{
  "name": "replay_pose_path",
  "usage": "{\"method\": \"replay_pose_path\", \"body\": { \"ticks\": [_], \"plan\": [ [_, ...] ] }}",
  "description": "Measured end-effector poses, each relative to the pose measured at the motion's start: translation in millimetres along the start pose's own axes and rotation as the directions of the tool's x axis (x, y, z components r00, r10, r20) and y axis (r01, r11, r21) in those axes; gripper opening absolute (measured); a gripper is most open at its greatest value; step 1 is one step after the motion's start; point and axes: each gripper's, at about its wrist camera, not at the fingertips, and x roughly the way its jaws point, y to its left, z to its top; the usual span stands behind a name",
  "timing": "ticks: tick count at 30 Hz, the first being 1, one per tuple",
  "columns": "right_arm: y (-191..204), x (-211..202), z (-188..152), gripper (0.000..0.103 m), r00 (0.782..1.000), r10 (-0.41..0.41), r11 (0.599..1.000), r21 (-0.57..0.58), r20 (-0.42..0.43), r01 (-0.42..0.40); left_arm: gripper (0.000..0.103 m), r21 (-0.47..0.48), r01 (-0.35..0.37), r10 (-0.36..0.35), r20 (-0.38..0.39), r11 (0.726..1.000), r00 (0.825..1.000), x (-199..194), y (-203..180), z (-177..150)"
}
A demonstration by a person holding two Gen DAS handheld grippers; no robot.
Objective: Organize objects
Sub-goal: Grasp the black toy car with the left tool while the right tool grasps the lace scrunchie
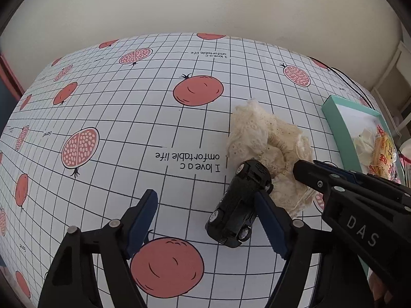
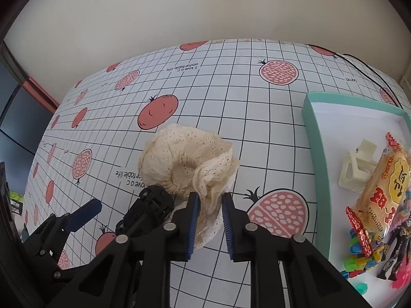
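Right tongs (image 2: 209, 220) part-open astride cream lace cloth (image 2: 190, 159), poised to lift | left tongs (image 1: 205, 220) wide beside black toy car (image 1: 240, 202) | teal tray (image 2: 314, 138) awaits

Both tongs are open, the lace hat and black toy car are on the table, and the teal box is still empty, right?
Not quite: the teal box is not empty. The right wrist view shows a snack packet, a cream hair clip and small toys in it. The rest holds.
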Motion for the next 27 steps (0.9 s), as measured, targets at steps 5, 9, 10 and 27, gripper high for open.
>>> {"method": "replay_pose_path", "body": {
  "ticks": [5, 9, 10, 27],
  "plan": [
    [-3.6, 3.7, -1.6, 0.01, 1.0, -0.024, 1.0, -0.005, -0.011, 0.024, 0.064, 0.037, -0.008, 0.01, -0.037, 0.999, 0.999, 8.3, -10.3, -4.0],
    [-9.6, 3.4, -1.7, 0.009, 1.0, -0.023, 1.0, 0.003, -0.013, 0.023, 0.057, 0.048, -0.014, 0.017, -0.053, 0.999, 0.998, 13.1, -14.6, -5.4],
    [-10.6, 3.8, -1.8, 0.009, 1.0, -0.023, 1.0, 0.005, -0.014, 0.023, 0.054, 0.046, -0.011, 0.013, -0.055, 0.999, 0.998, 12.8, -15.6, -5.0],
    [-10.1, -27.8, 6.9, 0.006, 0.998, 0.017, 1.0, -0.012, 0.059, -0.016, 0.03, -0.03, 0.003, -0.002, 0.009, 1.0, 1.0, -10.5, -4.2, 6.5]
  ]
}}
